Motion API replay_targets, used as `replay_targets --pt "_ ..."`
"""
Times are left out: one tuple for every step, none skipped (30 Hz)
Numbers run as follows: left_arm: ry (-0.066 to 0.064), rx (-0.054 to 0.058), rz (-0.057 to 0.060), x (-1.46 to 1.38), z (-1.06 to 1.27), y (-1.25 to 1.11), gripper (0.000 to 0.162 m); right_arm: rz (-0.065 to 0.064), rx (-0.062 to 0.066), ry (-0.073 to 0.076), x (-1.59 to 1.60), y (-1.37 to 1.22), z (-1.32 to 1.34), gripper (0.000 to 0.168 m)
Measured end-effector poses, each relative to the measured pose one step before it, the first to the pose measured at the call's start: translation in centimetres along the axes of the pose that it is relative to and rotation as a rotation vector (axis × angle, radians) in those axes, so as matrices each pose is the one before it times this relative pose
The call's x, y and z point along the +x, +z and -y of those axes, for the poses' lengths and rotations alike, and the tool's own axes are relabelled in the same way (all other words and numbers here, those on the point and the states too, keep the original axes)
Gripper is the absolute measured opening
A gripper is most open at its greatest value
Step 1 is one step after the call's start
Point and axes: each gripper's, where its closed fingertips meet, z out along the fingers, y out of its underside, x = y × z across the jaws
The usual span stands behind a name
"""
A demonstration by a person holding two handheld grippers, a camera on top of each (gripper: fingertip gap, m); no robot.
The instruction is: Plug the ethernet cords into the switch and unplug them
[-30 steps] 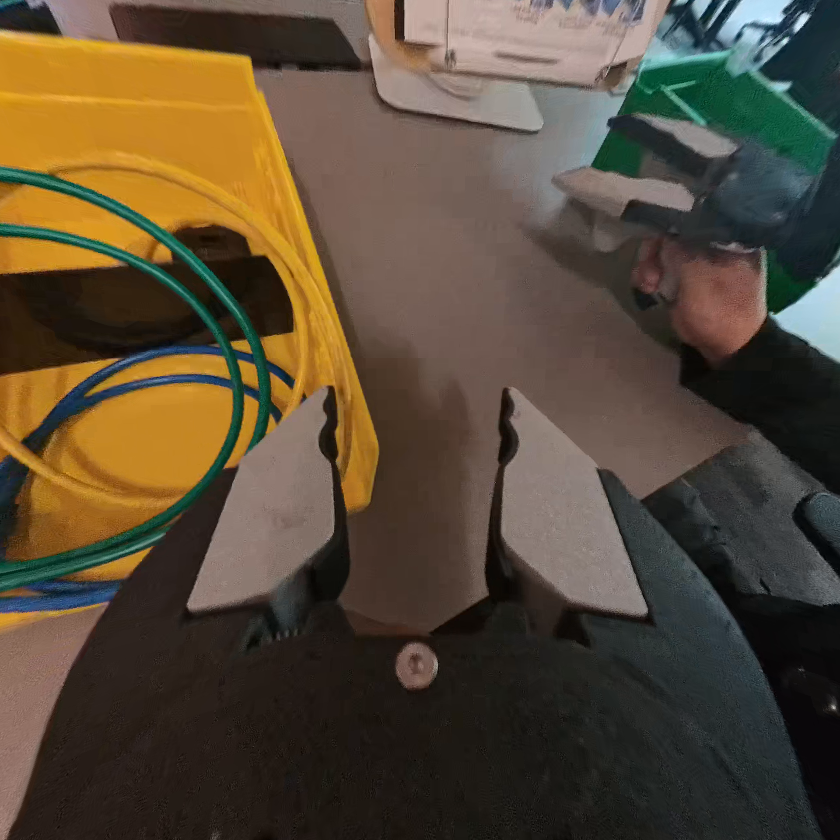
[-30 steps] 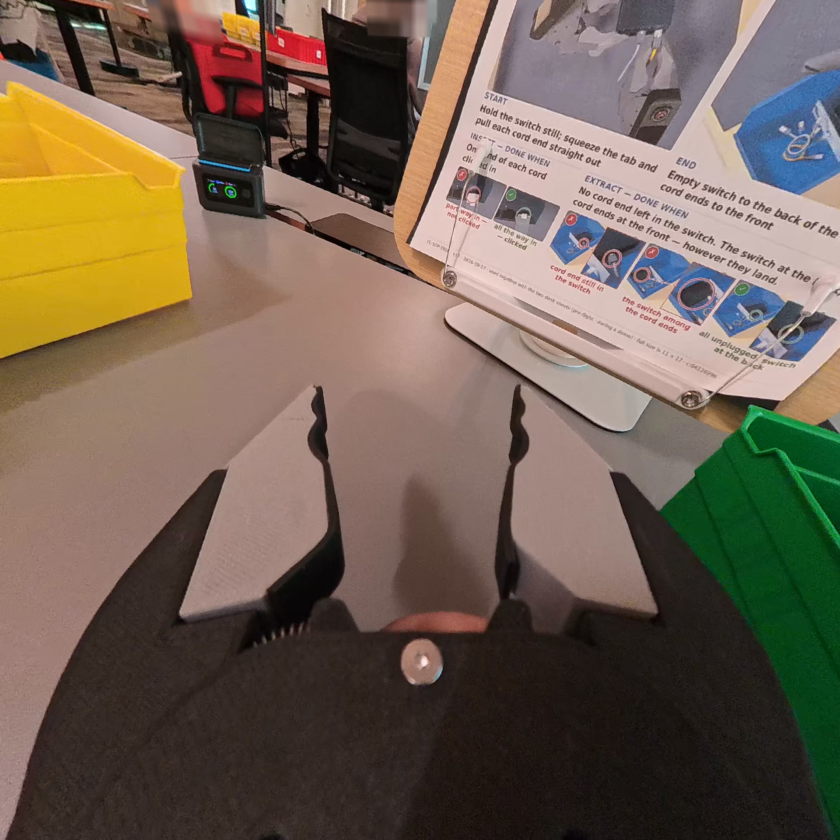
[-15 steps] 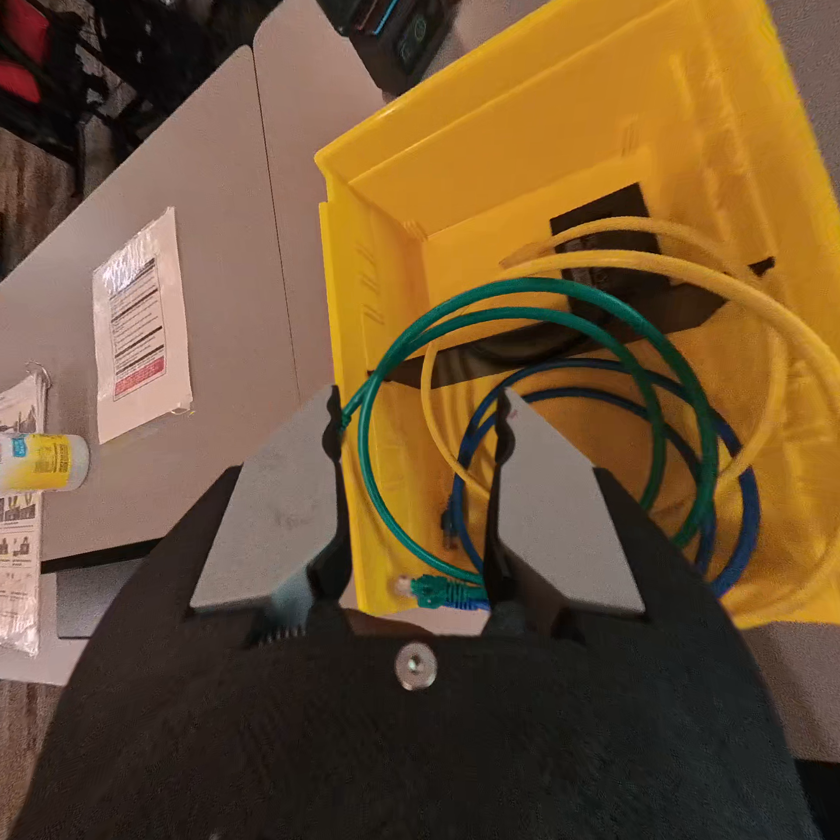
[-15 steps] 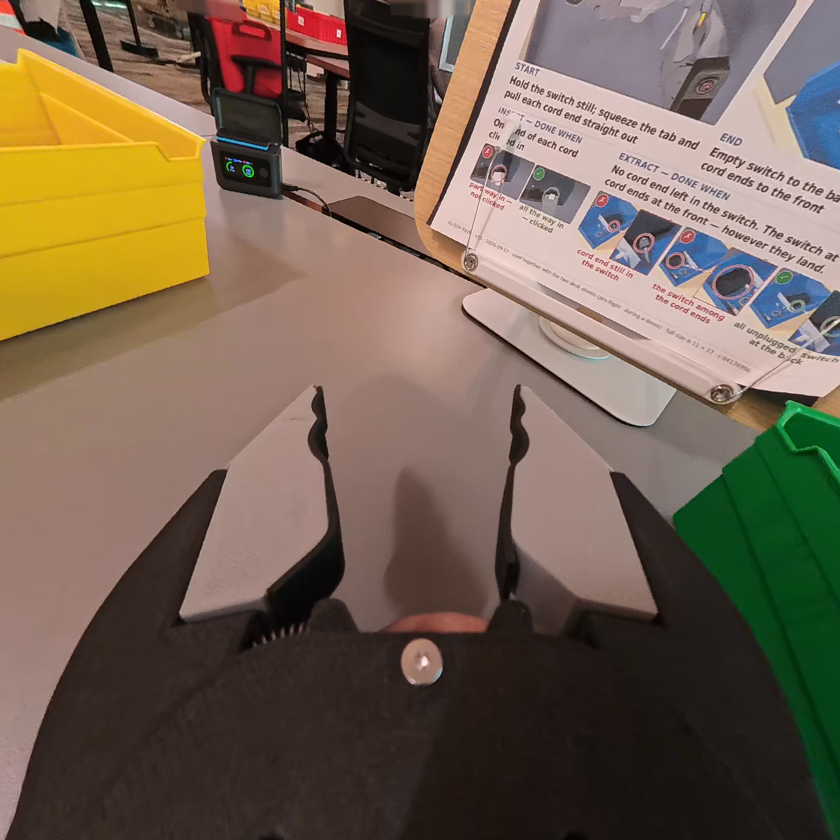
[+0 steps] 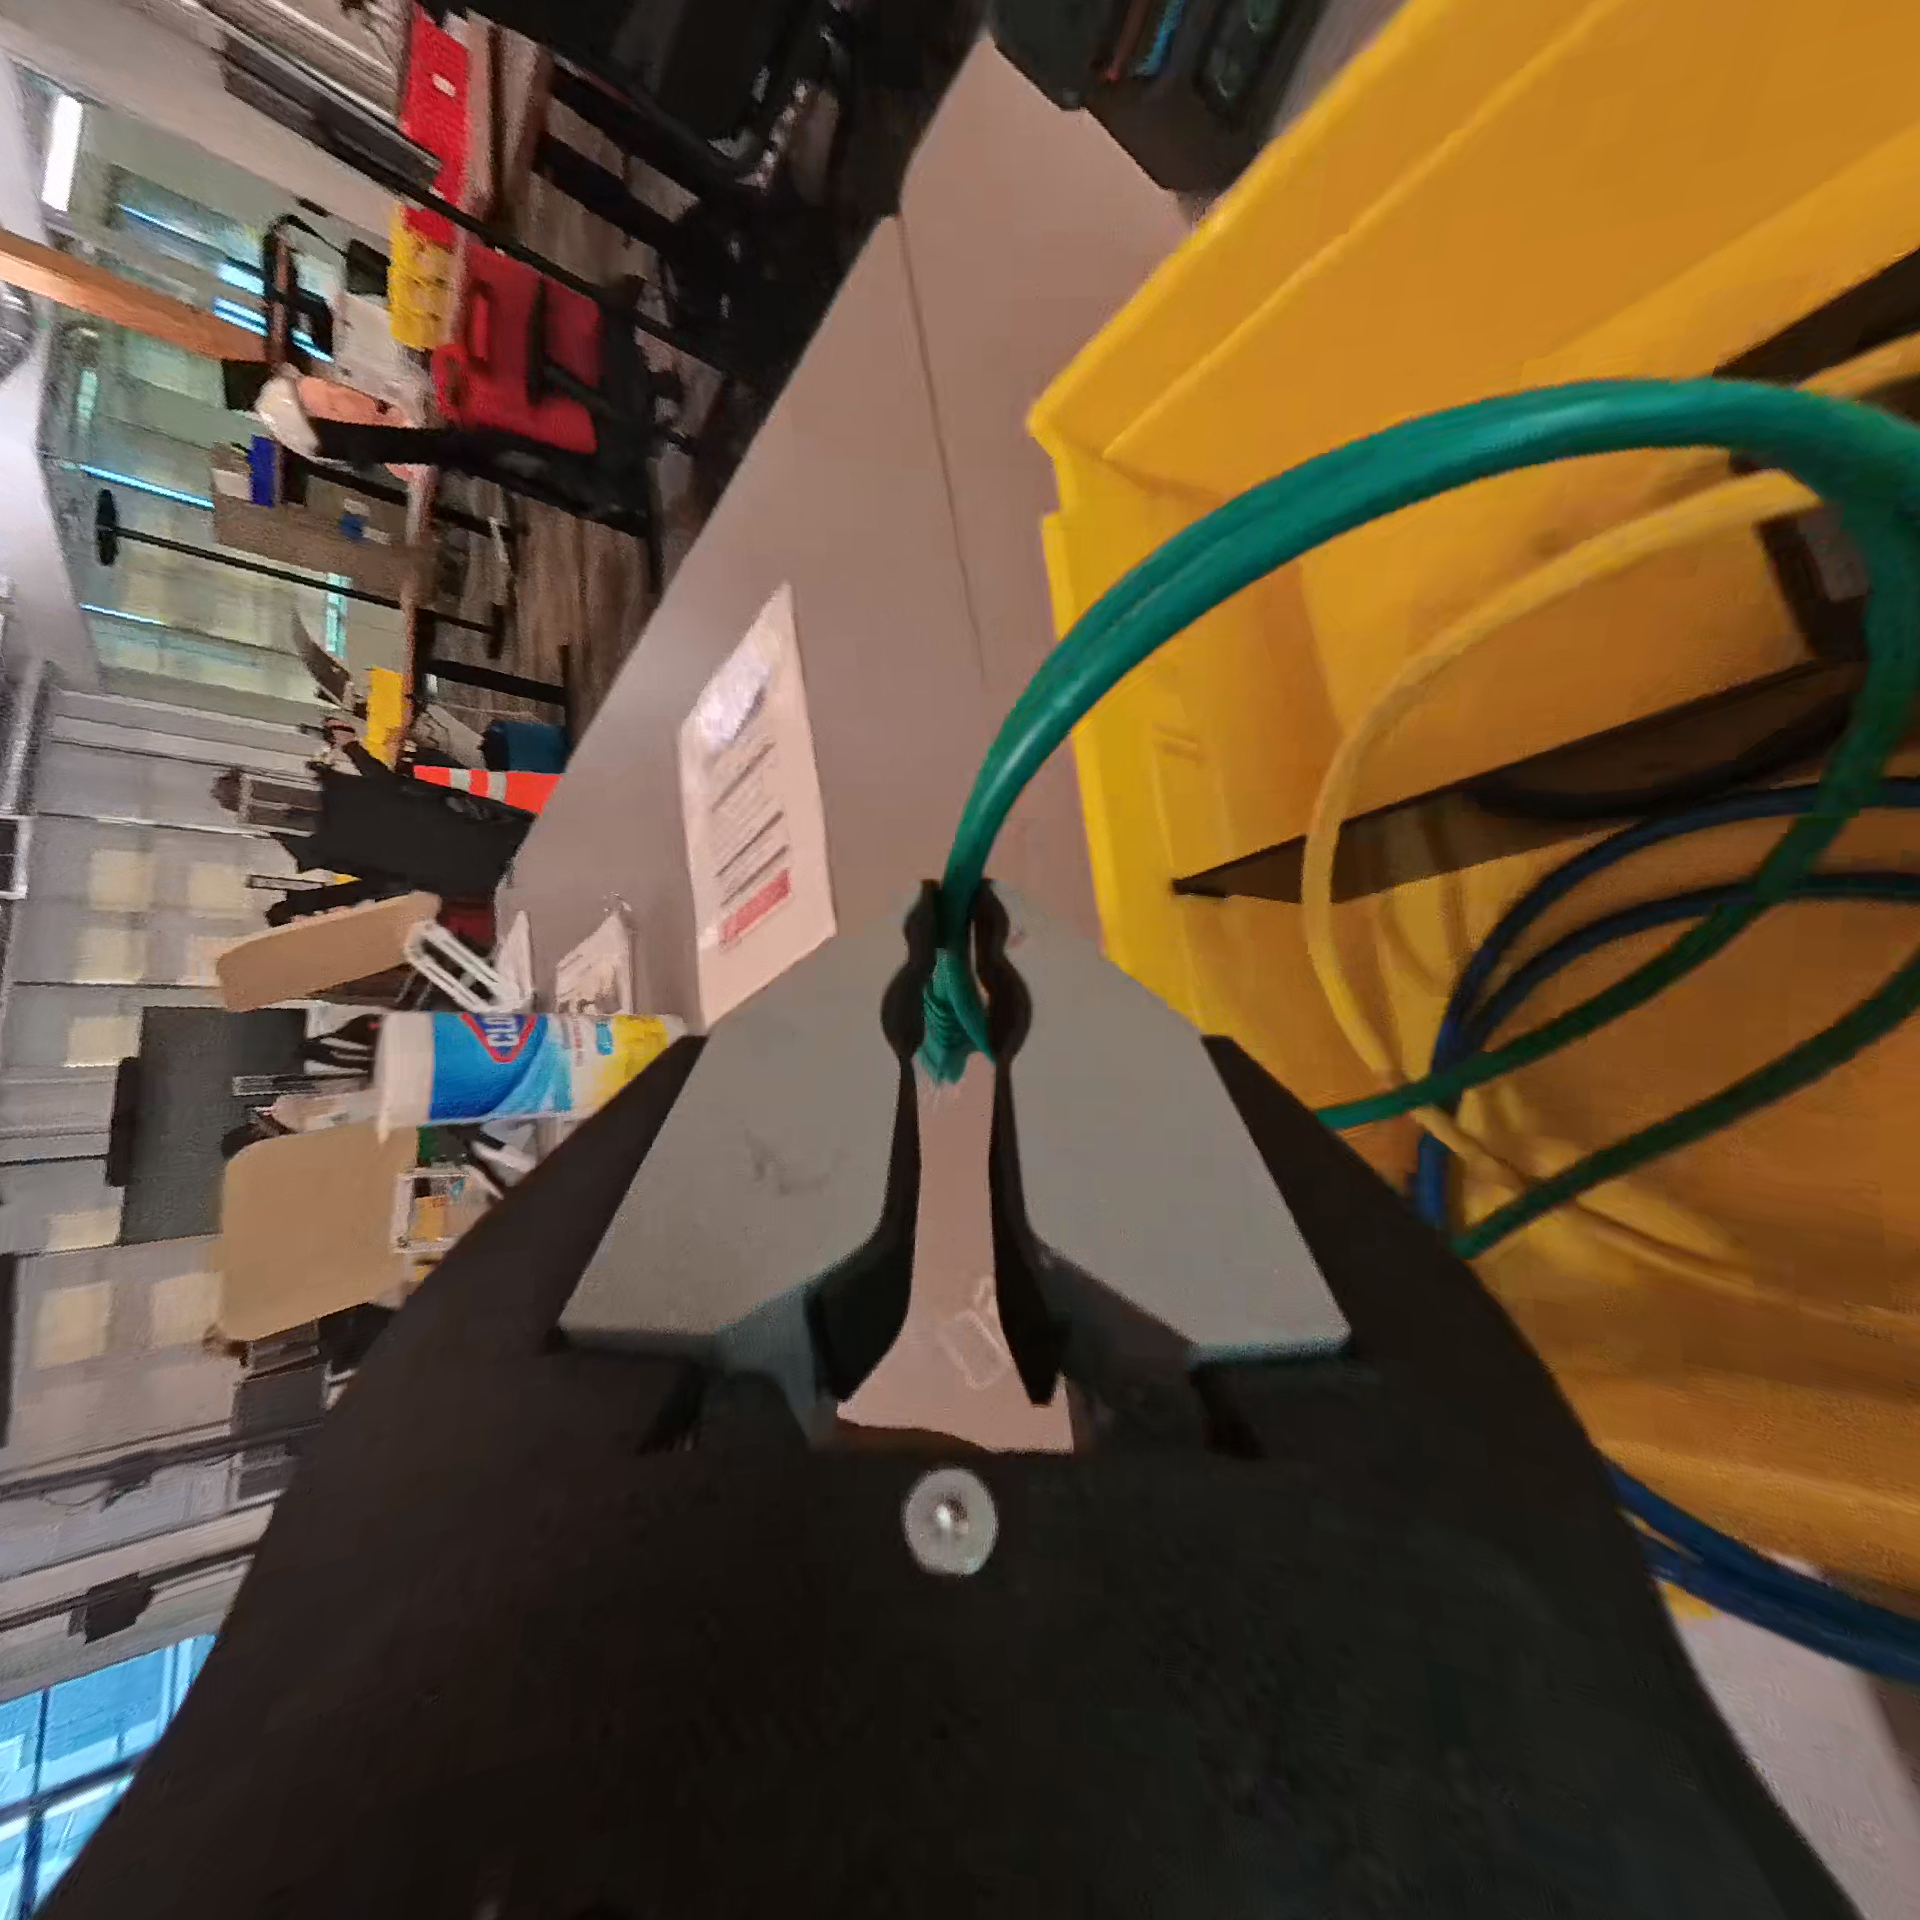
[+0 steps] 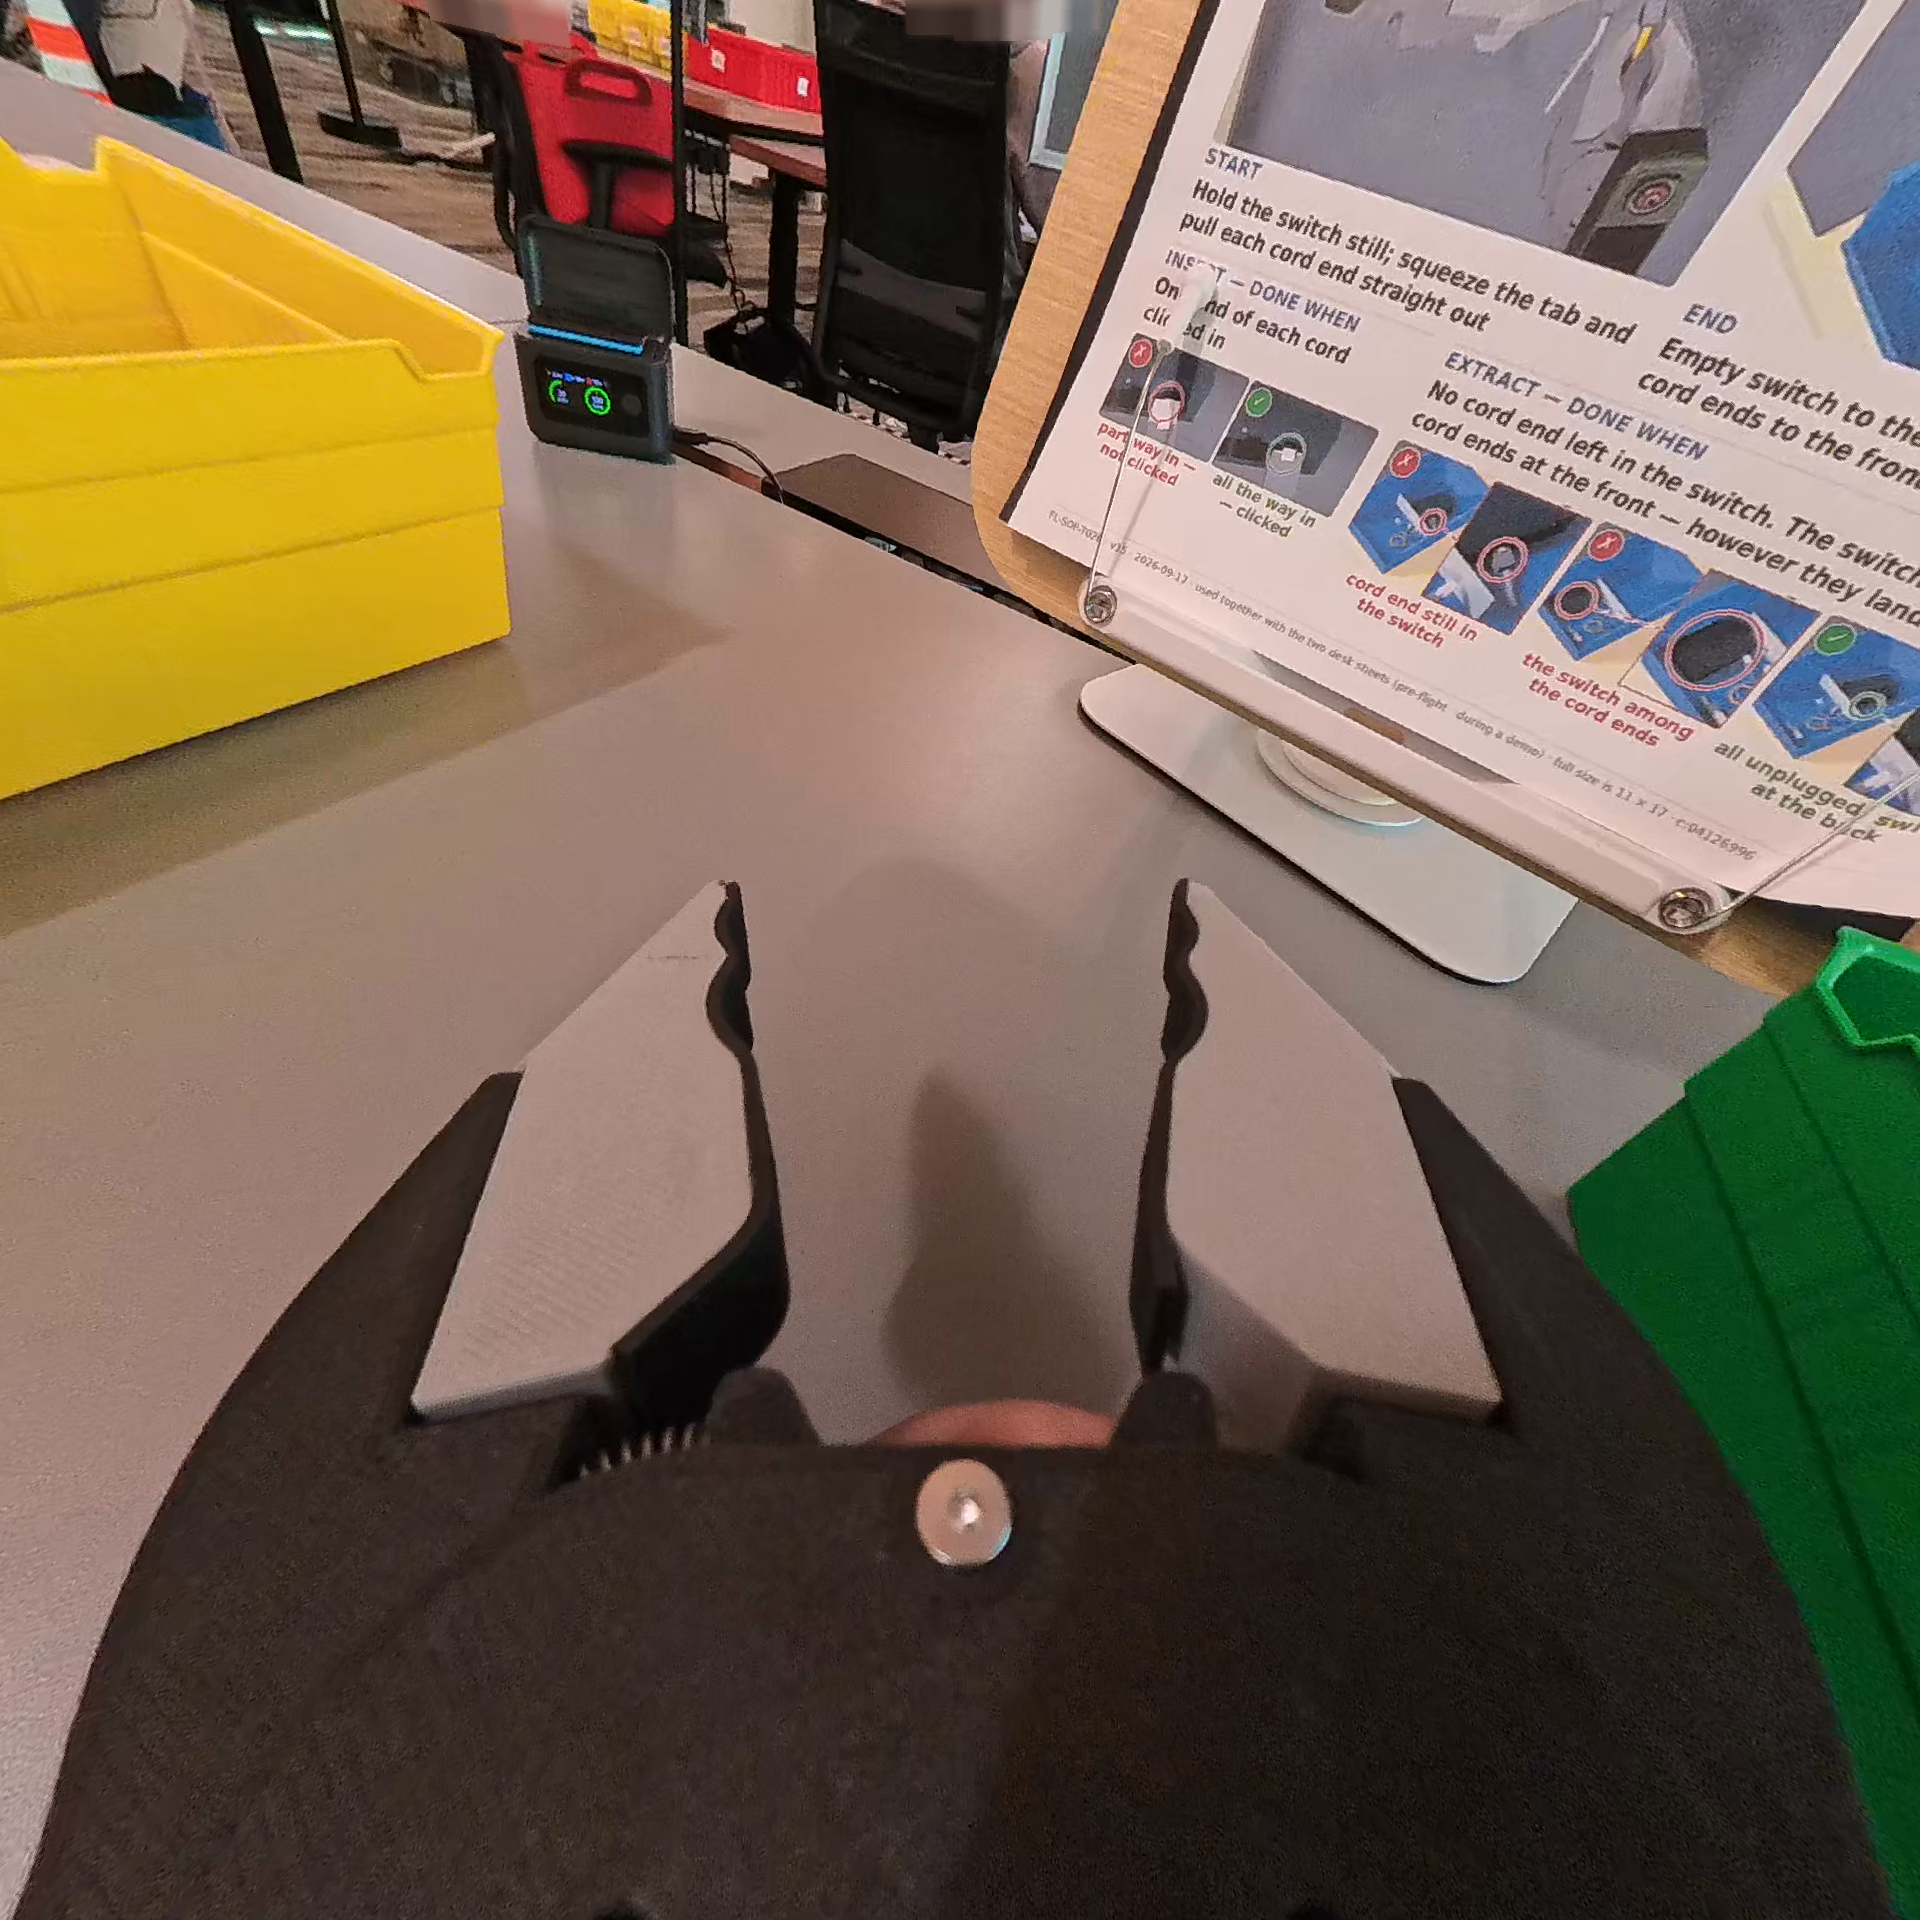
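- While the left wrist view is tipped sideways, the left gripper [image 5: 951, 935] is seen nearly closed, its tips pinched on the green cord [image 5: 1340, 468] just behind the cord's plug end [image 5: 943, 1039].
- From that pinch, the green cord is carried up in an arc and down into the yellow bin [image 5: 1558, 312] at the right of the frame.
- A yellow cord [image 5: 1340, 748] and a blue cord [image 5: 1538, 914] are seen coiled inside the same bin, over a dark object that cannot be made out as the switch.
- In the right wrist view, the right gripper [image 6: 951, 935] is held wide open, nothing between its tips, above the grey table [image 6: 831, 779].
- A green bin [image 6: 1787, 1247] is caught at the right edge, an instruction board [image 6: 1507, 416] at upper right.
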Motion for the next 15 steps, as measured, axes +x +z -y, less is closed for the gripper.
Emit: replay_targets --pt "-0.0034 0.0264 0.0451 -1.560 0.731 -1.116 0.004 -0.0008 -0.0005 -0.0025 -0.014 -0.013 -0.021 0.077" --pt "-0.0114 0.0317 0.0547 -1.917 0.936 -1.243 0.004 -0.0013 0.0005 -0.0016 0.011 -0.024 0.014 0.077" --pt "-0.0244 0.0387 0.0583 -2.109 0.983 -1.381 0.004 -0.0011 0.0015 0.0002 0.026 -0.024 0.030 0.077" --pt "-0.0389 0.0433 0.0523 -2.257 1.273 -1.407 0.003 -0.0010 0.0020 0.0020 0.045 -0.032 0.058 0.077" --pt "-0.0560 0.0480 0.0414 -2.100 1.400 -1.351 0.003 -0.0011 0.0028 0.0035 0.055 -0.036 0.064 0.077" --pt "-0.0685 0.0595 0.0295 -1.900 1.753 -1.351 0.003 -0.0010 0.0032 0.0043 0.071 -0.033 0.075 0.077" --pt "-0.0735 0.0618 0.0098 -1.340 1.878 -1.217 0.003 -0.0003 0.0016 0.0042 0.046 -0.005 0.023 0.077" --pt "-0.0693 0.0535 -0.0174 -0.577 1.965 -1.170 0.003 0.0002 -0.0013 0.0034 0.040 0.017 -0.036 0.077" --pt "-0.0532 0.0337 -0.0500 0.468 1.745 -0.910 0.003 -0.0012 -0.0035 0.0022 0.058 0.051 -0.085 0.077" --pt "-0.0297 0.0226 -0.0595 1.153 1.566 -0.763 0.003 -0.0054 -0.0042 0.0012 0.145 0.050 -0.097 0.077" --pt "-0.0049 0.0233 -0.0494 1.517 1.449 -0.613 0.004 -0.0115 -0.0009 0.0018 0.281 -0.007 -0.009 0.077" --pt "0.0124 0.0142 -0.0383 1.718 1.142 -0.379 0.004 -0.0168 0.0073 0.0068 0.467 -0.098 0.185 0.078" --pt "0.0100 0.0060 -0.0469 2.079 0.810 -0.146 0.004 -0.0182 0.0160 0.0148 0.593 -0.213 0.370 0.079" --pt "-0.0034 -0.0007 -0.0796 2.620 0.378 0.173 0.007 -0.0172 0.0200 0.0215 0.652 -0.260 0.450 0.079" --pt "-0.0135 -0.0079 -0.0962 3.056 0.162 0.398 0.010 -0.0188 0.0209 0.0247 0.732 -0.271 0.474 0.079"
